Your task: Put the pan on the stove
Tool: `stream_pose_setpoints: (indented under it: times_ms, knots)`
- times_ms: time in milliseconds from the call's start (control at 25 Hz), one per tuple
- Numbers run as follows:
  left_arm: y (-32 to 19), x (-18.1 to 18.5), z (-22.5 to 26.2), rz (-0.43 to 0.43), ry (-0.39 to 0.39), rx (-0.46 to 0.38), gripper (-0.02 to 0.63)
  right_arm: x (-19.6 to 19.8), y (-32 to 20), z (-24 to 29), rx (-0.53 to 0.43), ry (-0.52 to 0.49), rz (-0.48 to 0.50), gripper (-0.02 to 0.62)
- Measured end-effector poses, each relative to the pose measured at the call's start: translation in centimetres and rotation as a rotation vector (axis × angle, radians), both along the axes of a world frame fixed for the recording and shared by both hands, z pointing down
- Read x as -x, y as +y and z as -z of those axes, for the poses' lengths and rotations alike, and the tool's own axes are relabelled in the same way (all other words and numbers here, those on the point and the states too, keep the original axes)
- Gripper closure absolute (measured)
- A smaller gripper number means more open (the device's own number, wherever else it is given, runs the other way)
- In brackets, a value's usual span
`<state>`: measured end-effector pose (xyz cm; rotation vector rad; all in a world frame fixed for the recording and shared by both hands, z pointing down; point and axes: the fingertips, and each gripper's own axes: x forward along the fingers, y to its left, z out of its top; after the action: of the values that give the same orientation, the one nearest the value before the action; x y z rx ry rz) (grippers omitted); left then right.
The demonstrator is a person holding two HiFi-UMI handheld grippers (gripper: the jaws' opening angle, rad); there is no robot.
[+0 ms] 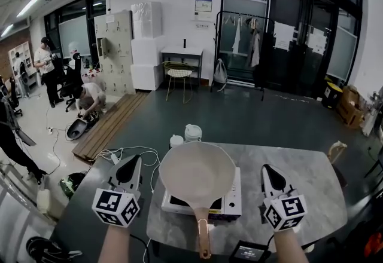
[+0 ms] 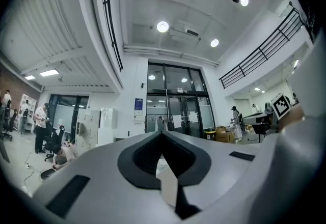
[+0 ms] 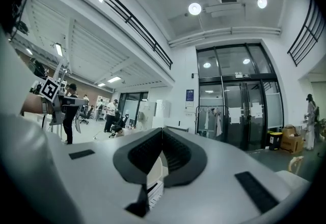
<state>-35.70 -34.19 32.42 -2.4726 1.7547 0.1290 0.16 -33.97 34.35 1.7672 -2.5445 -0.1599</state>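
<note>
Roughly level, hand-held grippers (image 1: 135,161) (image 1: 267,168) (jaws together) flank the pan (image 1: 196,172).

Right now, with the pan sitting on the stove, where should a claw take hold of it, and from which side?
By the long handle, from the near side. It juts off the pan past the front edge of the stove, with free space on either side; the bowl is wide and round.

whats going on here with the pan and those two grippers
A person holds a gripper in each hand. The pan sits on the white stove on the table, handle towards the person. The left gripper and right gripper are shut and empty, one either side of the pan, touching nothing.
</note>
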Motion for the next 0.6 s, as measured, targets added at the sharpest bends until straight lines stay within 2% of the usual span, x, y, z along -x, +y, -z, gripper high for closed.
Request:
stream_pose_setpoints:
  times_ms: [440,600]
  knots:
    - [0.3,-0.9,-1.1,0.025,-0.017,0.030,0.595,-0.7,0.4,-1.2,0.028,0.000,0.002,0.571]
    - [0.5,-0.3,-1.1,0.043,0.004,0.032,0.595,-0.5,0.5,-1.0,0.030,0.010,-0.003,0.571]
